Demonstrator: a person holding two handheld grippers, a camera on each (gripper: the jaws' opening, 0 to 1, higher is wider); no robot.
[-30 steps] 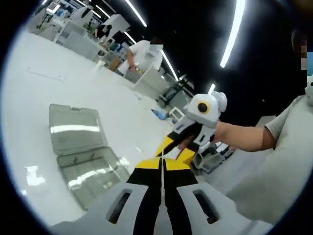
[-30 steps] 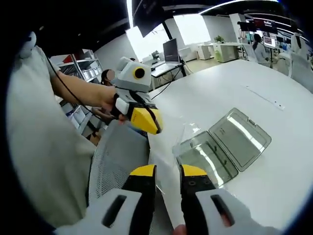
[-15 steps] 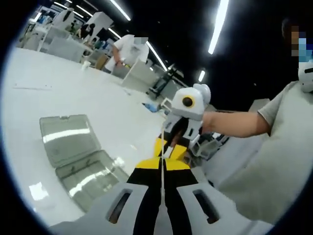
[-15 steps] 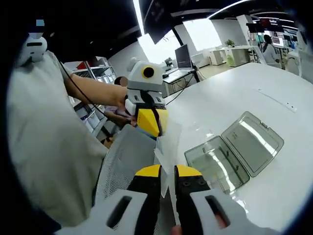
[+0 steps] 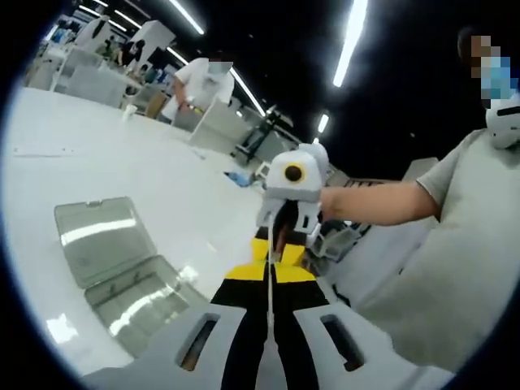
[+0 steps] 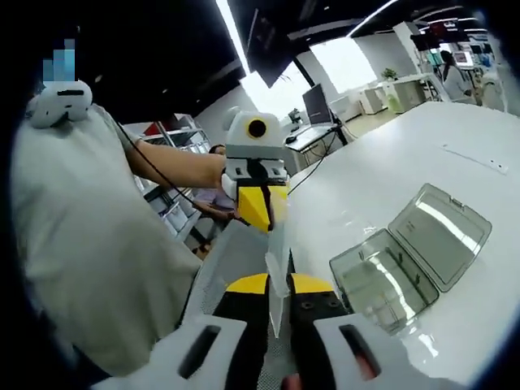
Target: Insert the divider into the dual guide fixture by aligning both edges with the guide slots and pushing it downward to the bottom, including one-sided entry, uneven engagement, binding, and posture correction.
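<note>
Your left gripper (image 5: 269, 276) had its jaws clamped on one end of the thin clear divider (image 6: 277, 272), seen edge-on as a pale line between them. Your right gripper (image 6: 277, 286) pinched the other end, jaws nearly together on the sheet, which seemed slightly tilted, though glare blurs it. The open clear case (image 6: 410, 260) lay on the white table (image 5: 122, 171), well apart from the divider, with bare tabletop around it.

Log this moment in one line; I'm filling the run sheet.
left gripper: shut on divider | right gripper: shut on divider | clear case: open on table
</note>
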